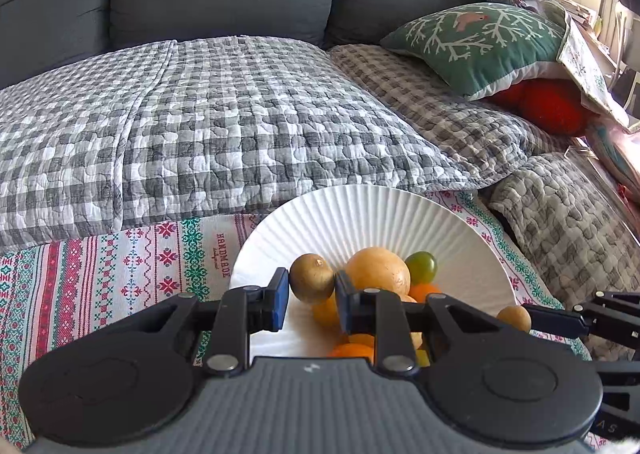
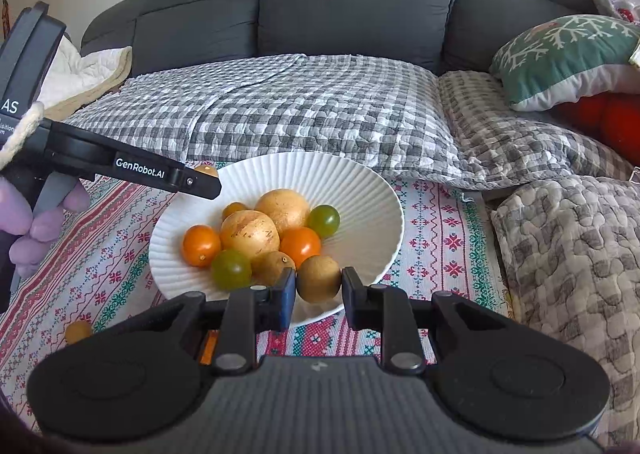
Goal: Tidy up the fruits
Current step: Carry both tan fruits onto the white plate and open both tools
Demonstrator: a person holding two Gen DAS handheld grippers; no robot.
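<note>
Before you a dark grey sofa carries checked quilts, then the patterned cloth bearing the white ribbed plate of fruits, over which your left gripper and right gripper each clench a small brown fruit.

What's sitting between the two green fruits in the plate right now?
In the right wrist view, an orange fruit lies between the near green fruit and the far green fruit, flanked by the two big yellow fruits.
</note>
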